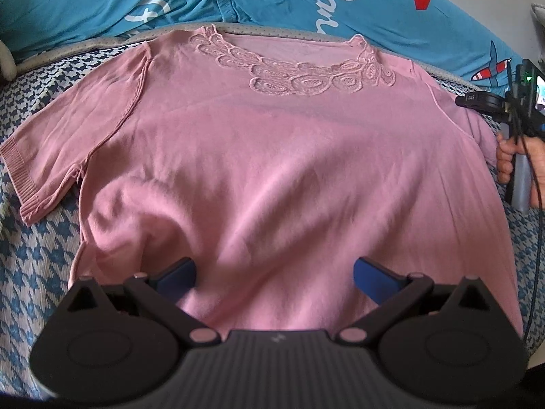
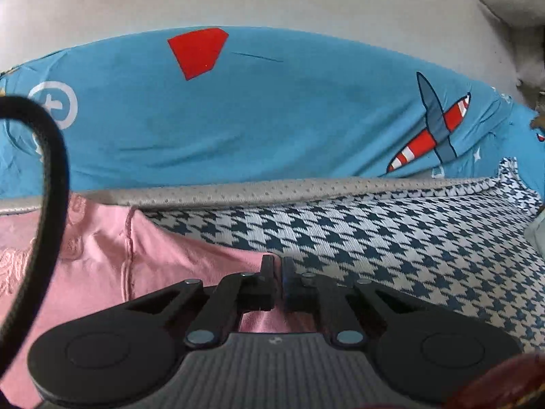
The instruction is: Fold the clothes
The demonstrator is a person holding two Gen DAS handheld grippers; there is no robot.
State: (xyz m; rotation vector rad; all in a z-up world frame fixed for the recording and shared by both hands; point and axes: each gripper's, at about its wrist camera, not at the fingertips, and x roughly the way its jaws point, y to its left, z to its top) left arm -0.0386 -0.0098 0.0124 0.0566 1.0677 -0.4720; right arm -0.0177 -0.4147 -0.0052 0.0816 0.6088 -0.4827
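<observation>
A pink short-sleeved top (image 1: 272, 156) with a lace neckline (image 1: 306, 75) lies spread flat, front up, on a houndstooth cover. My left gripper (image 1: 274, 272) hovers over the middle of its lower hem. It is open, and its blue pads (image 1: 369, 277) stand wide apart with only flat fabric below them. In the right wrist view my right gripper (image 2: 278, 267) has its jaws pressed together on the edge of the pink top (image 2: 163, 272), at the sleeve side by the shoulder seam. Pink cloth shows under and behind the fingers.
The houndstooth cover (image 2: 408, 245) stretches away to the right of the top. A blue printed quilt (image 2: 272, 119) is bunched along the far edge. A hand (image 1: 504, 160) holds the right gripper's handle at the top's right side. A black cable (image 2: 51, 177) hangs at the left.
</observation>
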